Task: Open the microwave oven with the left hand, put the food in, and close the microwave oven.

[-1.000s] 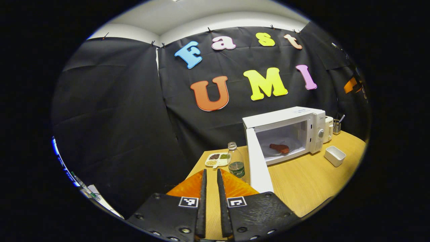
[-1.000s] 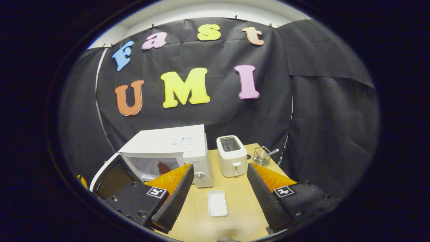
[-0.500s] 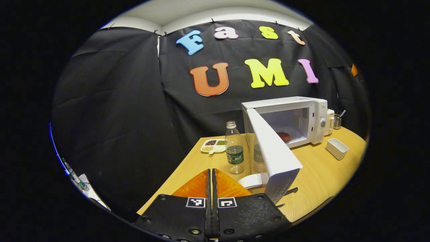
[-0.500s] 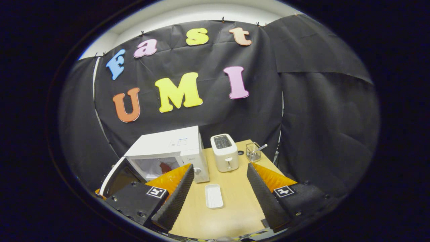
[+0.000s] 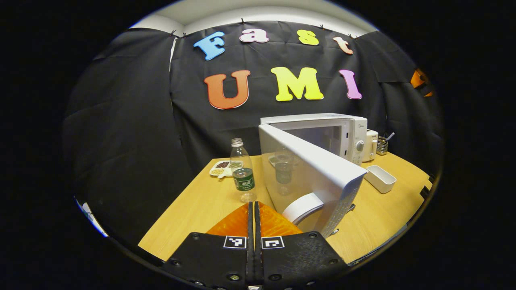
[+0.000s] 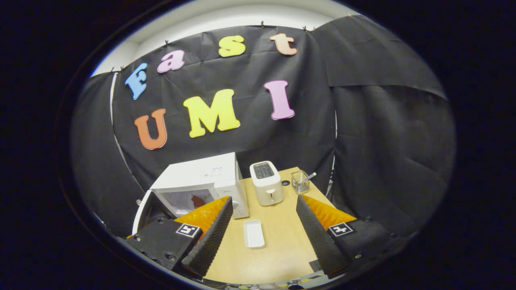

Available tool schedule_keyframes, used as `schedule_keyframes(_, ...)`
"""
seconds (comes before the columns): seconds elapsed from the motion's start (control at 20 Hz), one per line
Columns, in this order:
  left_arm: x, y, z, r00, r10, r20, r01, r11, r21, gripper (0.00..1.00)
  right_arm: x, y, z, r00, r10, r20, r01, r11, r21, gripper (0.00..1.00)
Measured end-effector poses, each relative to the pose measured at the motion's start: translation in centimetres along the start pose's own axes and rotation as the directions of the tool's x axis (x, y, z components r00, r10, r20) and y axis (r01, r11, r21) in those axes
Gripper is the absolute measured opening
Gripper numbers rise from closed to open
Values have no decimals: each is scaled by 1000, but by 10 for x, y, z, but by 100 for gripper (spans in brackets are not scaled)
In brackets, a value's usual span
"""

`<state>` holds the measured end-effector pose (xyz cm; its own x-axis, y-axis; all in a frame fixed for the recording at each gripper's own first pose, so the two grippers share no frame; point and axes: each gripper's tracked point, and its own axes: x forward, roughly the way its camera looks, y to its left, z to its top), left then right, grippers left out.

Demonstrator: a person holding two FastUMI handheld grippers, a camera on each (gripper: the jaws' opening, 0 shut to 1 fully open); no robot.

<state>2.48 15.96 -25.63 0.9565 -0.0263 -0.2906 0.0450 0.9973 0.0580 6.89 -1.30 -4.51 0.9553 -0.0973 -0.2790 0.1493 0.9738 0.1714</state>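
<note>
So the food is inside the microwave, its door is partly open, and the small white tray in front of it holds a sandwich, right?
Not quite. The white tray is empty, as the right gripper view shows. The rest holds: the food lies inside the microwave, and its door stands partly open in the left gripper view.

Even overhead light falls on the pale wooden tabletop [image 5: 201, 201], bright against the dim black cloth wall [image 6: 383, 141]. Both views are sharp at centre and bend strongly toward their rims. The glossy white microwave door [image 5: 306, 173] mirrors a clear plastic bottle [image 5: 242, 171].
</note>
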Motion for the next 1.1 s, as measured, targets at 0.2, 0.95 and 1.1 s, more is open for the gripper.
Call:
schedule_keyframes(0.2,3,-46,3,996,-87,3,87,996,21,0,-2,-10,-2,1000,-1,-6,1,1000,12,100)
schedule_keyframes(0.95,68,-192,27,952,-306,5,305,951,55,0,12,-92,9,998,-60,-28,60,998,-3,100)
schedule_keyframes(1.1,91,-211,34,952,-307,7,307,951,35,0,26,-106,15,997,-64,-40,63,998,-11,100)
